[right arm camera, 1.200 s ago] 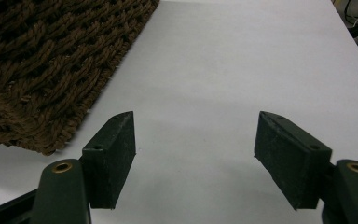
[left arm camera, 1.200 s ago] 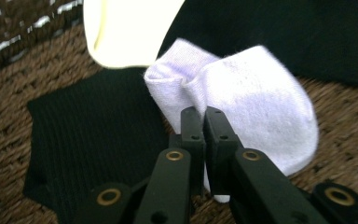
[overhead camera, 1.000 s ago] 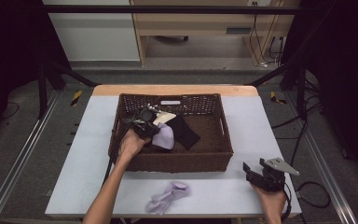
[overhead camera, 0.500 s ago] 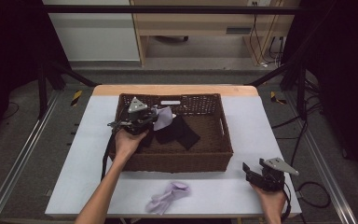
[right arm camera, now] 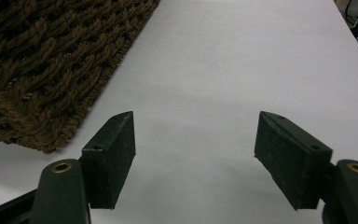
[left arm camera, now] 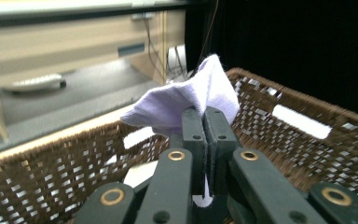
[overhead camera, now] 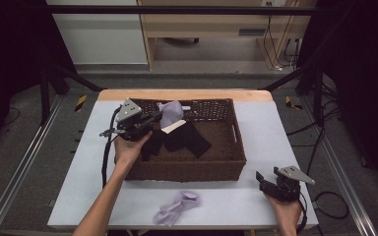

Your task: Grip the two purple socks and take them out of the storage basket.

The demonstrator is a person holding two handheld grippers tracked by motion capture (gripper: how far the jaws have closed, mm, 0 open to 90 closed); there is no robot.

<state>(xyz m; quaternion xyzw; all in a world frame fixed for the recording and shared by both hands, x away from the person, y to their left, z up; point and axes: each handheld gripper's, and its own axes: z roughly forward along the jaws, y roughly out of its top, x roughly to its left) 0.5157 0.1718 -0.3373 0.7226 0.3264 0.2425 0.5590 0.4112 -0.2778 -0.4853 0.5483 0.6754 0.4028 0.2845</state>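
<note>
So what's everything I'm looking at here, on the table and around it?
Table: one, pale top with a wooden far edge, centre of the high view.
Wicker basket: one, dark brown, on the table.
Lilac cloth held up: one, pale purple, over the basket's far left corner.
Lilac cloth lying loose: one, pale purple, crumpled on the table in front of the basket.
Dark garments: black, number unclear, inside the basket with something pale on them.
Wooden furniture: light brown, behind the table.
Left gripper: black, jaws shut on the held-up cloth.
Right gripper: black, jaws open, above bare table at the near right.
</note>
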